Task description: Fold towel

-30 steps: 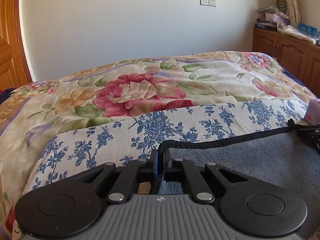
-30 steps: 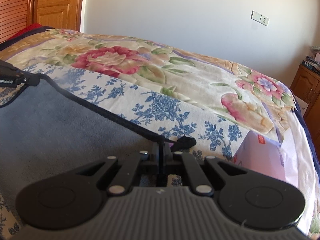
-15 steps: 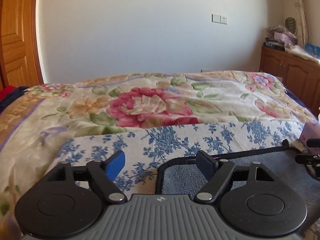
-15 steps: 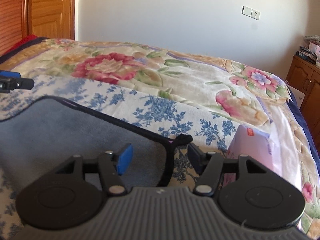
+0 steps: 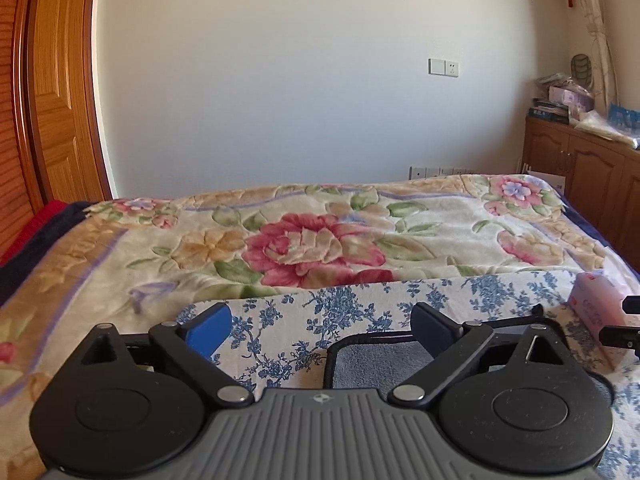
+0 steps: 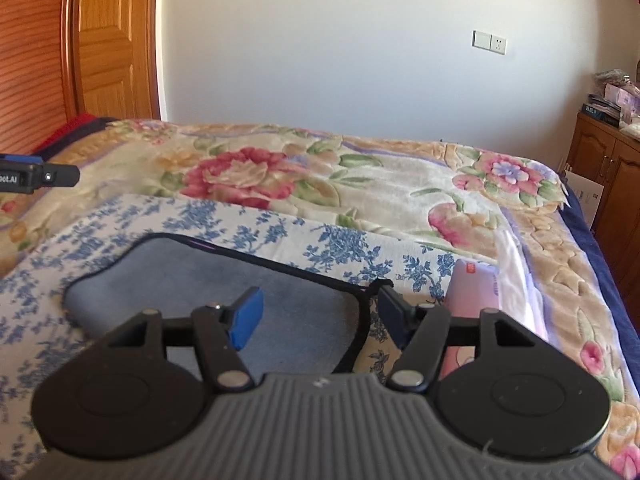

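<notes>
A grey-blue towel with a black border [image 6: 208, 280] lies flat on a blue-flowered white cloth [image 6: 280, 236] on the bed. My right gripper [image 6: 320, 316] is open, raised above the towel's far right corner, touching nothing. In the left wrist view the towel's far left corner [image 5: 376, 364] shows below my left gripper [image 5: 320, 326], which is open and empty, lifted off it. The left gripper's tip also shows at the left edge of the right wrist view [image 6: 40, 176]. The right gripper's fingers [image 5: 624, 334] show at the right edge of the left wrist view.
A large floral blanket [image 5: 312, 240] covers the bed. A pink tissue pack [image 6: 476, 292] lies just right of the towel, also in the left wrist view [image 5: 596, 308]. A wooden cabinet with clutter [image 5: 580, 168] stands at the right, a wooden door [image 6: 116, 40] at the left.
Both grippers were shut on the towel's far corners, opened, let the edge drop flat, and have since lifted up and back.
</notes>
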### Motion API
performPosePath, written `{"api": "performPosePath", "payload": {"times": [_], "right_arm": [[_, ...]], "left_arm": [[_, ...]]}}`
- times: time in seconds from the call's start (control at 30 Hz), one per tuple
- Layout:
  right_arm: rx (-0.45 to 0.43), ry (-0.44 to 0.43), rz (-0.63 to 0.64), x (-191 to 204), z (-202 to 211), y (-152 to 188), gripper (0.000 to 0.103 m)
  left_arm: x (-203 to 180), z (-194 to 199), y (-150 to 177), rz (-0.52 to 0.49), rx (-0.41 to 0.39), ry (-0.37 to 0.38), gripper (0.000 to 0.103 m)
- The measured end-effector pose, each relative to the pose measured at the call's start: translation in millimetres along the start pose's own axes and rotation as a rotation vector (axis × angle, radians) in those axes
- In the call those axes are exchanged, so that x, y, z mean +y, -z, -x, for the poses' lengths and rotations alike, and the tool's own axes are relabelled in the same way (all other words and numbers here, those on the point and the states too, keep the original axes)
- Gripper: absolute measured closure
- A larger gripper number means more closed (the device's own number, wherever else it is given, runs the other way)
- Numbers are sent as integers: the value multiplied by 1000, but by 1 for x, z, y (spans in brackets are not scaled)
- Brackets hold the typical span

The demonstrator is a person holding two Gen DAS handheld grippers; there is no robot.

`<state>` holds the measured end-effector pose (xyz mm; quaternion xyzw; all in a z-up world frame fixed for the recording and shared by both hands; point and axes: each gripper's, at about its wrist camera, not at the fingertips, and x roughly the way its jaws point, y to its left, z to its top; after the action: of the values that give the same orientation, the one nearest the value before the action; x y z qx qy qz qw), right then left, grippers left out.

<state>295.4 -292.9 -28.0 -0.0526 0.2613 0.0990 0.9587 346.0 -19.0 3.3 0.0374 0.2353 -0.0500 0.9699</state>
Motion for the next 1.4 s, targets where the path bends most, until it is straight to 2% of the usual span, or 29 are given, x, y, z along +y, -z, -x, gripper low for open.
{"api": "performPosePath", "payload": {"times": [0.53,0.7,0.77,0.9,1.03,1.4], "right_arm": [[-68,27,-9,13,67,-11,39],[-84,35,-32,12,84,-9,31],[-94,42,-30,14,92,-8,24],[-105,45,-28,18,105,-10,21],[-135,49,-33,21,123,-11,1],[-139,62,-40,31,161,-3,0]], "left_arm": [[-13,82,-25,-50,-53,21,3],[-20,106,-22,-68,-59,39,3],[-23,116,-21,-77,-58,48,3],[-27,137,-19,-91,-61,53,3],[-31,159,-17,-99,-69,60,3],[-37,213,-9,-105,-107,50,0]]}}
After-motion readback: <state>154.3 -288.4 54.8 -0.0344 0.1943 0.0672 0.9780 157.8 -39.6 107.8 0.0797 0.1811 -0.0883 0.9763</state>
